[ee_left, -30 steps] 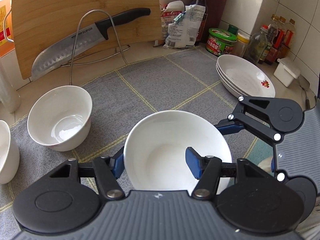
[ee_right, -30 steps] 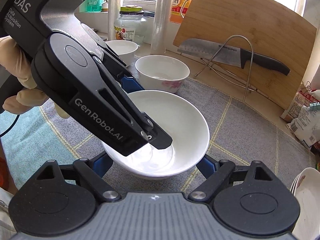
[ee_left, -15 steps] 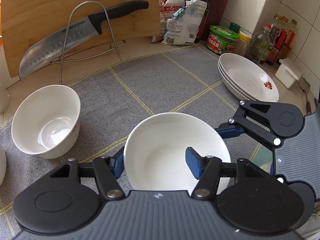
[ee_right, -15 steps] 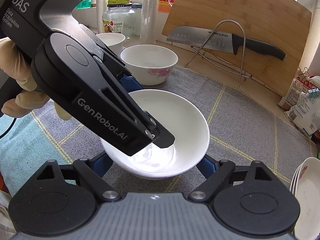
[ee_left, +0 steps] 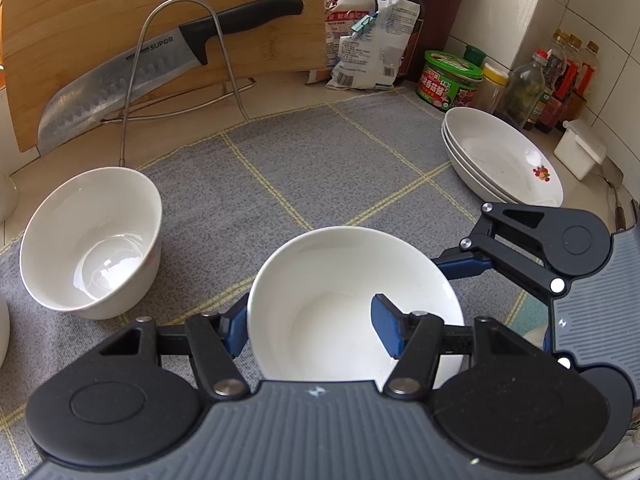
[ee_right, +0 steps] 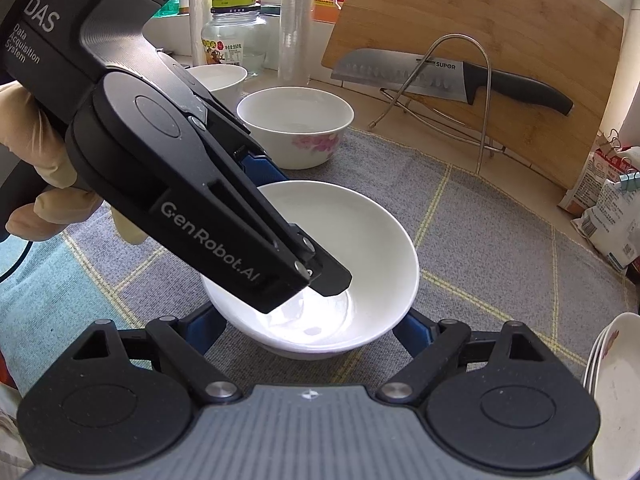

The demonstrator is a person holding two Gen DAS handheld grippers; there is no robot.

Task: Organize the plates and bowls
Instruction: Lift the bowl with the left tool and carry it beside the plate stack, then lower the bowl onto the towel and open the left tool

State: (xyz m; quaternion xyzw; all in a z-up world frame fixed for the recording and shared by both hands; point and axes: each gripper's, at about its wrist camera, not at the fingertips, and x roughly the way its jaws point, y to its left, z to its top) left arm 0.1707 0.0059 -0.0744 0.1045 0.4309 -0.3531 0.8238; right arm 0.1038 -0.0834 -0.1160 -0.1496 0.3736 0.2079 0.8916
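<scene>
A plain white bowl [ee_left: 344,280] [ee_right: 372,240] is held low over the grey checked mat [ee_left: 320,168]. My left gripper [ee_left: 310,326] is shut on its left rim, one pad inside and one outside. My right gripper [ee_right: 308,330] is open, its blue pads either side of the bowl's base; it also shows in the left wrist view [ee_left: 460,264]. A white bowl with pink flowers [ee_left: 92,236] [ee_right: 296,128] stands on the mat to the left. Another white bowl [ee_right: 218,76] stands behind it. A stack of white plates [ee_left: 504,156] [ee_right: 612,392] lies at the right.
A wooden cutting board [ee_left: 160,20] leans at the back with a large knife [ee_left: 152,68] on a wire rack [ee_left: 180,60]. Sauce bottles and a green-lidded tub [ee_left: 450,76] stand at the back right. A glass jar [ee_right: 234,36] stands at the back left.
Both grippers and the held bowl have moved to the right across the mat, away from the flowered bowl and closer to the plate stack. The grips have not changed.
</scene>
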